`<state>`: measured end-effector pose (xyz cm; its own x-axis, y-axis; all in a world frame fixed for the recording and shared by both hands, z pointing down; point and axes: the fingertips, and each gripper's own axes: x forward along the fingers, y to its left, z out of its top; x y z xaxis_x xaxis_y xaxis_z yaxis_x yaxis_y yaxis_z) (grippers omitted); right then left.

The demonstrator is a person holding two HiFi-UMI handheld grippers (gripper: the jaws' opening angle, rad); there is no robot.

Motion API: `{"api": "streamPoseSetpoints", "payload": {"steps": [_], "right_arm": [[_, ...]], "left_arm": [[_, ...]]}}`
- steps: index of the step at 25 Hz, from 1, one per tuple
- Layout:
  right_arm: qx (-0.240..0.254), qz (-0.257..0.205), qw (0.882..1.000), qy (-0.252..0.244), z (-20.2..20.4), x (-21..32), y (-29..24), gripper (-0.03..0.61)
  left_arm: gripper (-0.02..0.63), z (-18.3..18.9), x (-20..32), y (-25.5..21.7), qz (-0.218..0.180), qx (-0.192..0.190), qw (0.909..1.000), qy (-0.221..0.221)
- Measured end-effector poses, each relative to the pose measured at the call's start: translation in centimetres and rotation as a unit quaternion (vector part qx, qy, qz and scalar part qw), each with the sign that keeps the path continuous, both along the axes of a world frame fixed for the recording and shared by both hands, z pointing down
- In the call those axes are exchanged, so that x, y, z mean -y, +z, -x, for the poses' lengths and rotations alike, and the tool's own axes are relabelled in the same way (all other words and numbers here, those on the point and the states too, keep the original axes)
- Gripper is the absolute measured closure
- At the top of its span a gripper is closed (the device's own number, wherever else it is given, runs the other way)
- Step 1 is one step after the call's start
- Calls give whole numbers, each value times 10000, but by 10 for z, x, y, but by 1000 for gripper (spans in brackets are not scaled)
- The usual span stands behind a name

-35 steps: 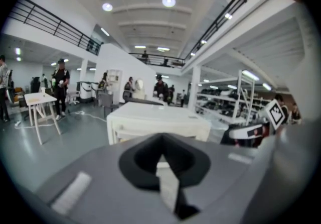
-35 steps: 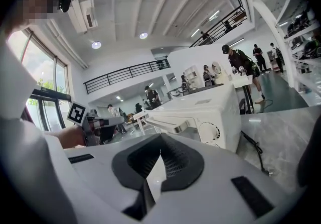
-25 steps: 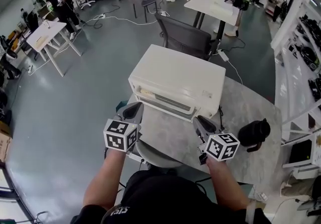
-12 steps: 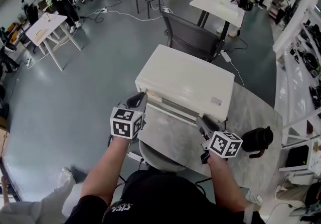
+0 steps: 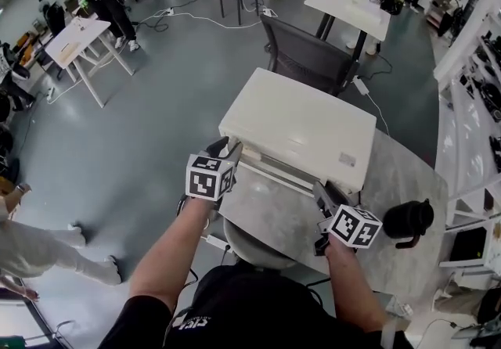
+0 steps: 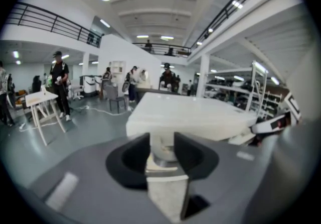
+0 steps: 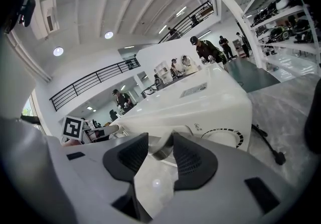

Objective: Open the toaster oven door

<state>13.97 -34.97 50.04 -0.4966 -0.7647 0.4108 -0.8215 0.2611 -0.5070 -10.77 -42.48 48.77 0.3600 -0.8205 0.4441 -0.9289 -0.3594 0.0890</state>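
While both sets of jaws sit at the front of the oven (image 5: 301,120), I have hold of nothing. Nearest me, the left gripper (image 5: 225,147) has just been opening its jaws. They now stand wide with the left end of the handle (image 6: 161,153) between them, and the pads are not pressing on it as far as I can tell. The right gripper (image 5: 323,192) has likewise been opening. Its jaws stand apart around the handle's right end, near the dial (image 7: 224,137). Just past them the door (image 5: 278,167) looks shut. The oven stands on the table (image 5: 395,167) before me. I judge the approach done, while closing on the handle and pulling the door down are left. Farther off, a chair (image 5: 309,54) stands behind the table.
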Motion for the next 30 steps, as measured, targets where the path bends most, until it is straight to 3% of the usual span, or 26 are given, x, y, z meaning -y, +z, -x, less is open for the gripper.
{"api": "streamPoseSetpoints", "payload": {"steps": [14,21,30], "right_arm": [[-174,-18,9998,-130,4,-9,4,430],[-237,9,9996,-181,7,-23,9,431],[-276,90,9985,-454,13,-37,12,425]], "left_arm": [[457,5,-4,13,216,-497,9985,-27],[483,2,-17,18,398,-160,9990,131],[482,10,-34,21,461,-161,9988,-15]]}}
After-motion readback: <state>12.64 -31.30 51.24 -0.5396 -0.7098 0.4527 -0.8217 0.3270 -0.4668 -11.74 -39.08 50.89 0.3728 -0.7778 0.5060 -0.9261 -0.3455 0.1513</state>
